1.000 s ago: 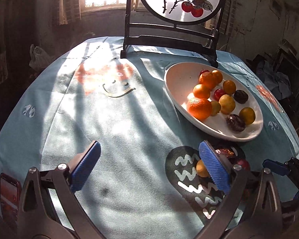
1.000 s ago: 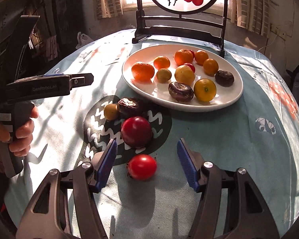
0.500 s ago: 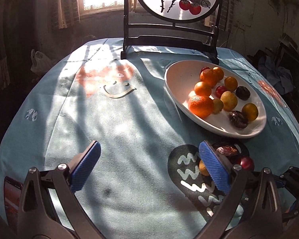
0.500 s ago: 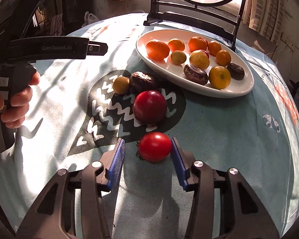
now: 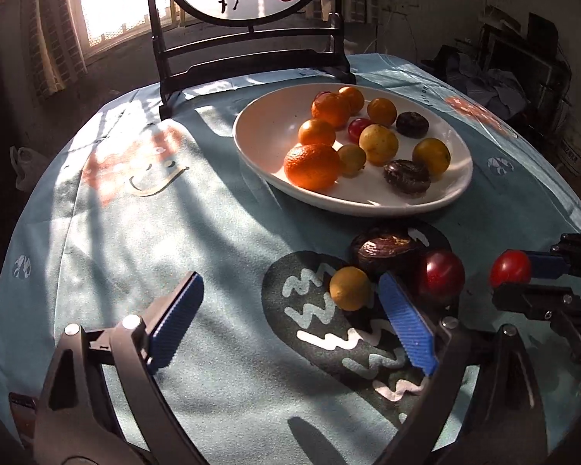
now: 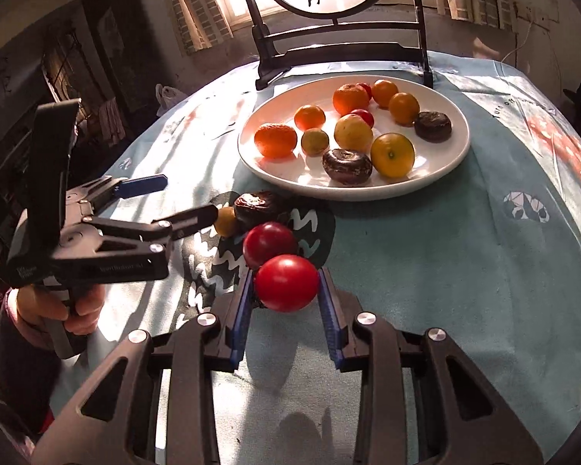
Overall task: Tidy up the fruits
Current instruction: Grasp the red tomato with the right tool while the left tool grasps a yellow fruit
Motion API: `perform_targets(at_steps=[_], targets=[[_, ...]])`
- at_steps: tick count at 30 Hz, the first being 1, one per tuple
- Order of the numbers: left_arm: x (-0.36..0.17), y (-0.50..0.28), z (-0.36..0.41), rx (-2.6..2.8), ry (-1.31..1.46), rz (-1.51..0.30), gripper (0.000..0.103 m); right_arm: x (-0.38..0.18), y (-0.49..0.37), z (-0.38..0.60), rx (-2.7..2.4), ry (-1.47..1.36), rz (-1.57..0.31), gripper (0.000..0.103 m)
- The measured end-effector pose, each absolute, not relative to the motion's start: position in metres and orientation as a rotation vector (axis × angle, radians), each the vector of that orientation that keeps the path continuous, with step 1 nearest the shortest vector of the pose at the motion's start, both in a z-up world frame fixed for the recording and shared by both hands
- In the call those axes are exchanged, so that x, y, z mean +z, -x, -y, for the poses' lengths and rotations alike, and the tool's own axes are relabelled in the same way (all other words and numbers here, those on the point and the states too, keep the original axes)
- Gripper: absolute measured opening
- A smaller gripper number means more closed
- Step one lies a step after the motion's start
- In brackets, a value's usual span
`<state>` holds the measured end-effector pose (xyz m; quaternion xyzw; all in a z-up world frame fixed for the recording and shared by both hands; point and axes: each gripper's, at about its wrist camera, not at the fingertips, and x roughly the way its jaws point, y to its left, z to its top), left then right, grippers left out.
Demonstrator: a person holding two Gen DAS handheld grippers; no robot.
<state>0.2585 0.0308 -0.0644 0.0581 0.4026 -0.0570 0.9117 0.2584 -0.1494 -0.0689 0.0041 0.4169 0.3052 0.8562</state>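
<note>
A white plate [image 5: 259, 143] [image 6: 457, 135] with several orange, yellow, red and dark fruits sits on the teal cloth. Loose in front of it lie a small yellow fruit [image 5: 349, 288] [image 6: 225, 221], a dark wrinkled fruit [image 5: 383, 248] [image 6: 257, 205] and a dark red plum [image 5: 441, 271] [image 6: 269, 244]. My right gripper [image 6: 285, 273] [image 5: 519, 277] is closing, its blue pads pressing both sides of a red tomato [image 6: 286, 286] [image 5: 510, 269]. My left gripper [image 5: 290, 279] [image 6: 188, 197] is closing but still wide. The yellow fruit sits between its jaws, near the right pad and untouched.
A round painted screen on a dark wooden stand [image 5: 251, 50] [image 6: 341, 50] rises just behind the plate. A person's hand [image 6: 77, 306] holds the left gripper's handle. The cloth-covered table [image 5: 135, 232] drops away at its rounded edges; clutter fills the room's right side.
My right jaws closed from well apart onto the red tomato. My left gripper shifted right toward the loose fruits, bringing the yellow fruit between its jaws, and its jaws narrowed a little.
</note>
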Motion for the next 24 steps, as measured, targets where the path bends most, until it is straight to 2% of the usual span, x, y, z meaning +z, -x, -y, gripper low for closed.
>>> perform_targets(at_steps=[1, 3, 6, 10, 12, 14, 24], targets=[[-0.067, -0.258, -0.026, -0.137, -0.148, -0.835, 0.08, -0.068, -0.258, 0.149, 0.642, -0.01, -0.871, 0.033], [-0.073, -0.259, -0.021, -0.172, -0.166, -0.854, 0.059, -0.067, -0.257, 0.149, 0.629, -0.003, -0.865, 0.033], [-0.077, -0.26, -0.018, -0.224, -0.159, -0.868, 0.048, -0.069, -0.259, 0.151, 0.621, -0.009, -0.875, 0.033], [-0.081, -0.26, -0.012, -0.257, -0.178, -0.873, 0.046, -0.069, -0.259, 0.151, 0.619, -0.011, -0.871, 0.033], [-0.084, -0.262, -0.01, -0.27, -0.18, -0.88, 0.036, -0.068, -0.259, 0.151, 0.618, -0.011, -0.87, 0.033], [-0.086, -0.265, -0.009, -0.283, -0.173, -0.887, 0.032, -0.069, -0.259, 0.152, 0.615, -0.011, -0.869, 0.033], [-0.082, -0.261, -0.011, -0.286, -0.153, -0.898, 0.026, -0.069, -0.259, 0.152, 0.616, -0.01, -0.867, 0.033]])
